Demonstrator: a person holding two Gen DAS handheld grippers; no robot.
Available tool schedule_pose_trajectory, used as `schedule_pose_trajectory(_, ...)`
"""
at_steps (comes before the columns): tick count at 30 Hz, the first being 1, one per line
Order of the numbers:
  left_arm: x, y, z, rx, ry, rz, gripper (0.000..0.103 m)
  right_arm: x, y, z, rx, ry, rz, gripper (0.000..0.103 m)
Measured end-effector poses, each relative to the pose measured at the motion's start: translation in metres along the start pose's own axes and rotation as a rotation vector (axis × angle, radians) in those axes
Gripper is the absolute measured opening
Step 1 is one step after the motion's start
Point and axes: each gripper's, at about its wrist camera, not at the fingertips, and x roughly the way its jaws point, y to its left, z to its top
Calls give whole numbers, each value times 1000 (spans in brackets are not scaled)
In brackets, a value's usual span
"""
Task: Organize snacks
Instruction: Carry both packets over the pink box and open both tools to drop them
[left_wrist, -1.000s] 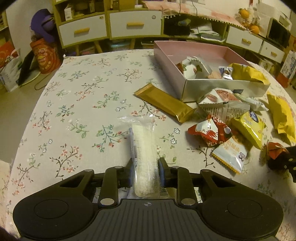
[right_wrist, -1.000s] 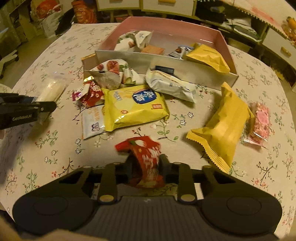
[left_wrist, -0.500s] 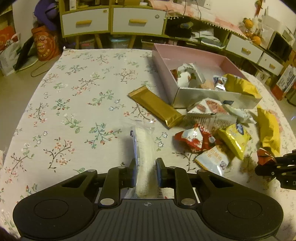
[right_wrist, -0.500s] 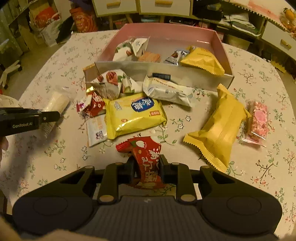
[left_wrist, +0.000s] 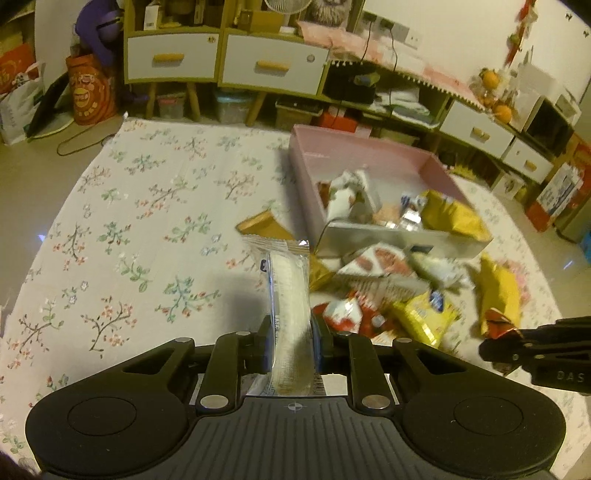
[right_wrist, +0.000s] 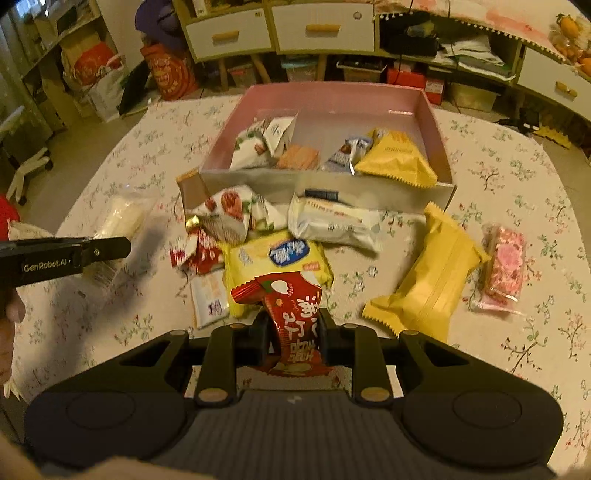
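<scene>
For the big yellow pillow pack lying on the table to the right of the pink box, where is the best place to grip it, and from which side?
I would take the big yellow pillow pack from above, at its near crimped end. That zigzag seal is flat and thin, so narrow fingers should close over it, while the puffed middle looks too wide. The tablecloth is bare around that end; the far end lies close to the pink box.

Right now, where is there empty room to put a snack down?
The far half of the pink box floor is bare. The tablecloth left of the gold bar is bare too. In front of the box, packets crowd together.
</scene>
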Motion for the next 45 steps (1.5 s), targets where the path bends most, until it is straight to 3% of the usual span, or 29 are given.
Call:
schedule_pose_trajectory(17, -8, -35, 43, -20, -76, -65, 17, -10, -29, 50, 72, -103, 15, 23)
schedule_pose_trajectory(27, 31, -70, 81, 63, -65, -63, 17, 14, -51, 99, 124, -146, -13, 23)
schedule_pose_trajectory(38, 89, -92, 113, 80, -49, -60, 17, 59, -69, 132, 137, -124, -72, 23)
schedule_pose_trajectory(41, 104, -94, 120, 78, -44, -65, 6, 72, -74, 136, 147, -119, -81, 23)
schedule_pose_trajectory(45, 121, -95, 123, 75, -33, -71, 7, 80, -74, 141, 144, -127, -82, 23)
